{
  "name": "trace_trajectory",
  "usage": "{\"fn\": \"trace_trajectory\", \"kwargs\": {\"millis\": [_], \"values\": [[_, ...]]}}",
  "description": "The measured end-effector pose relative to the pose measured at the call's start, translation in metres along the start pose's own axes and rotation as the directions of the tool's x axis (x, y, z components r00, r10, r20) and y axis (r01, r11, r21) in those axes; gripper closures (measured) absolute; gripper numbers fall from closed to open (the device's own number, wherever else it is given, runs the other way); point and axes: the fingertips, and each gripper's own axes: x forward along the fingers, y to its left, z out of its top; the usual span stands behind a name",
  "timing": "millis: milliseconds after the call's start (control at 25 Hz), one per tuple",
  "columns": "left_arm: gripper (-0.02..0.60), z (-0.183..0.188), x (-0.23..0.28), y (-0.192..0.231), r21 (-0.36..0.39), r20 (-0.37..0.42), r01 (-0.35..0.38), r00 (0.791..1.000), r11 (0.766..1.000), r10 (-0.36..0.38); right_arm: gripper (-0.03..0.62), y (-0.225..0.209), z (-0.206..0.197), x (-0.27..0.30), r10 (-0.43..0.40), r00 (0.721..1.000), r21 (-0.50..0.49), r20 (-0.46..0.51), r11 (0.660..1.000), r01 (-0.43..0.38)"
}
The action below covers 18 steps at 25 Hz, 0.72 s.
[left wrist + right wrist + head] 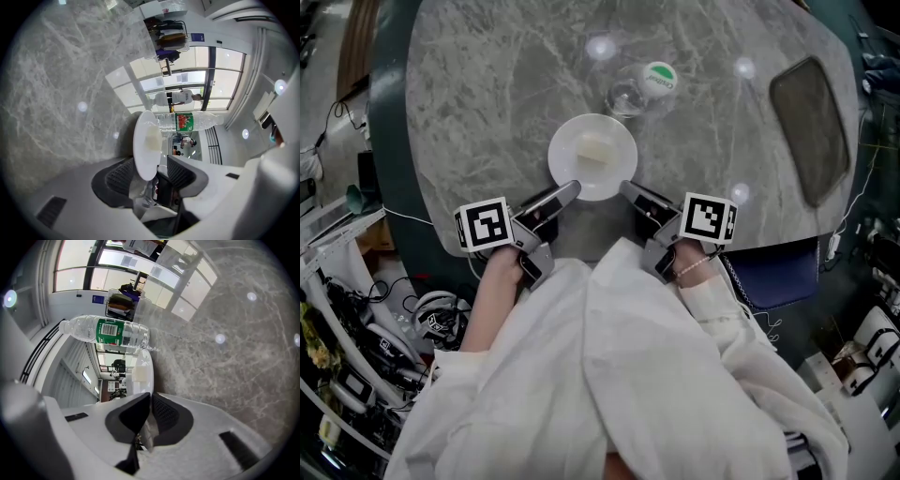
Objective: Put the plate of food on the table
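A white plate (572,171) with a pale block of food (594,150) lies flat on the grey marble table (487,112), near its front edge. My left gripper (572,188) is at the plate's near-left rim. In the left gripper view its jaws stand wide apart, the plate (146,154) rim passing between them without either pad pressing on it. My right gripper (626,190) is at the near-right rim. Its jaws (151,397) are pinched together on the plate (149,366) edge. The food (139,373) sits just beyond them.
A clear water bottle with a green label (643,86) lies on its side just behind the plate. A dark rectangular mat (811,127) lies at the table's right. Cables and equipment (356,375) crowd the floor at left, and a blue seat (778,272) is at right.
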Motion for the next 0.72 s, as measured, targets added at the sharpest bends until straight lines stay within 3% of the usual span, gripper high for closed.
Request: {"fn": "trace_trajectory", "kwargs": {"millis": [280,400,520,720], "values": [[0.367,0.007,-0.018,0.007,-0.009,0.059,-0.022,0.998,1.0,0.023,0.58,-0.002,0.008,-0.003,-0.029,0.999,-0.031,0.031,0.999,0.03],[0.367,0.007,-0.023,0.008,-0.071,0.091,-0.041,0.995,0.997,0.048,0.58,-0.002,0.007,0.0,-0.077,0.997,-0.117,0.014,0.99,0.078],[0.367,0.005,-0.021,0.003,-0.082,0.105,-0.011,0.994,0.997,0.02,0.58,-0.004,0.008,0.0,-0.155,0.988,-0.226,0.008,0.962,0.153],[0.367,-0.007,-0.021,-0.004,-0.074,0.095,-0.012,0.995,0.997,0.019,0.509,0.0,0.01,-0.005,-0.175,0.984,-0.228,0.039,0.957,0.18]]}}
